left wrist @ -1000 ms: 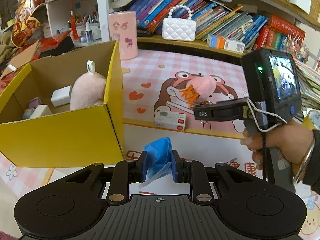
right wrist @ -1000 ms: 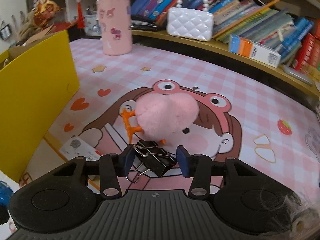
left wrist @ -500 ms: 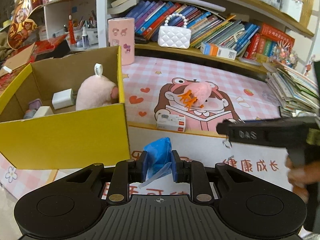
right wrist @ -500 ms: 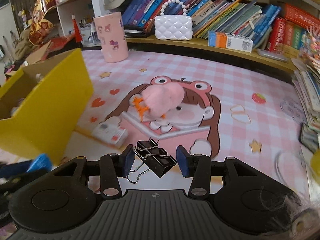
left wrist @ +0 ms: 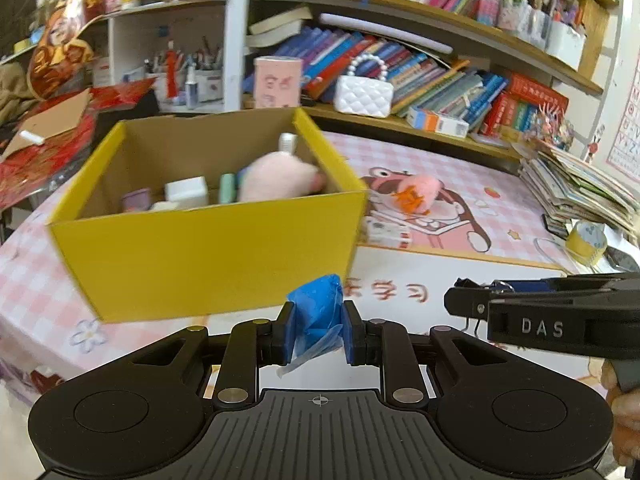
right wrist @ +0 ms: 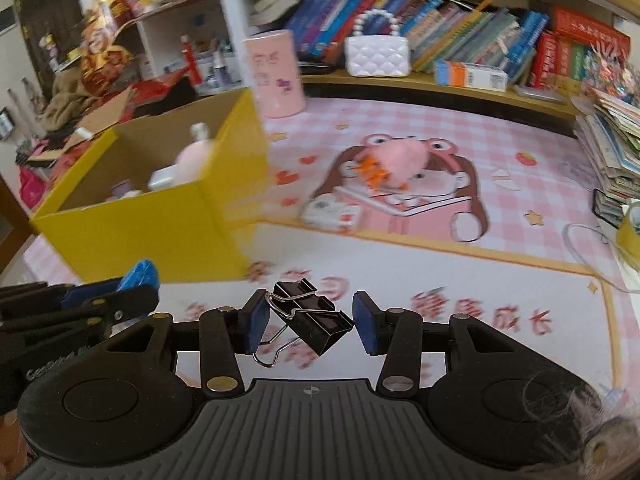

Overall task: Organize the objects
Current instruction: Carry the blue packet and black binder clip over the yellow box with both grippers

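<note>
Partway: the open yellow cardboard box (left wrist: 208, 256) ahead of both jaws already holds several items; left gripper (left wrist: 316, 330) clamps a crumpled blue wrapper (left wrist: 318, 312), right gripper (right wrist: 310, 322) grips a black binder clip (right wrist: 310, 320); a pink fluffy toy (right wrist: 394, 160) waits on the table beyond

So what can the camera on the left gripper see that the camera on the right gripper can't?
Only the left wrist view shows the mint-green tube standing inside the box, and the crumpled blue wrapper squeezed in the left gripper.

Only the right wrist view shows the whole black metal binder clip clamped in the right gripper.

Both show the yellow cardboard box, the fluffy pink pompom on the mat, and the white quilted purse on the shelf.
</note>
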The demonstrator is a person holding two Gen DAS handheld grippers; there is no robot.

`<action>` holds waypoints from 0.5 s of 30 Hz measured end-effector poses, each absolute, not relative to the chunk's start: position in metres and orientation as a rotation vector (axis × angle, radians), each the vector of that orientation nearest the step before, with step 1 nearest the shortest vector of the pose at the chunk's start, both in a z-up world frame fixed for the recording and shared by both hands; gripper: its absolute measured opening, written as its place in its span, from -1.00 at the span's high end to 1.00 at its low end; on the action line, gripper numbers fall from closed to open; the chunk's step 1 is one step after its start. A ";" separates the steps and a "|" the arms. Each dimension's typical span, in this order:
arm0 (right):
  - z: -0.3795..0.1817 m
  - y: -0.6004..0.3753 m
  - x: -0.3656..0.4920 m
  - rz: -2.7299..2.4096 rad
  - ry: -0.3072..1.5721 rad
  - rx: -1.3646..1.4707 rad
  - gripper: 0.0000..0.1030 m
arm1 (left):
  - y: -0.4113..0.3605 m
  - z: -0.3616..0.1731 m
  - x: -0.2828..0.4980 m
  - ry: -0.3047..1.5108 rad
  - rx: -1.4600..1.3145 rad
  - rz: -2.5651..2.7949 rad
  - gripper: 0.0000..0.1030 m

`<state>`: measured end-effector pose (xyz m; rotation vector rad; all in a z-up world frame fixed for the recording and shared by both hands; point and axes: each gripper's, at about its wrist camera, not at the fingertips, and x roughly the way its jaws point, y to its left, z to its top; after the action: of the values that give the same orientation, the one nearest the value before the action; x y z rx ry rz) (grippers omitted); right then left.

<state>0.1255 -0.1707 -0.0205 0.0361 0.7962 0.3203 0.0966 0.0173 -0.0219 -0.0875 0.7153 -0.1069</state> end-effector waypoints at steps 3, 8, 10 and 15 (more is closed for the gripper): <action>-0.018 -0.150 0.113 0.332 0.786 0.030 0.17 | 0.036 -0.019 0.085 0.701 -0.094 -0.099 0.58; -0.017 -0.116 0.096 0.363 0.779 0.030 0.17 | 0.067 -0.012 0.065 0.673 -0.090 -0.074 0.58; -0.017 -0.102 0.090 0.379 0.775 0.032 0.17 | 0.079 -0.009 0.057 0.662 -0.091 -0.057 0.58; -0.014 -0.072 0.078 0.418 0.752 0.027 0.17 | 0.105 -0.002 0.043 0.637 -0.105 -0.015 0.59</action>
<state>0.0776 -0.0721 -0.0143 0.0272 0.7521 0.4182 0.0426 0.1050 -0.0019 -0.1050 0.6370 -0.0150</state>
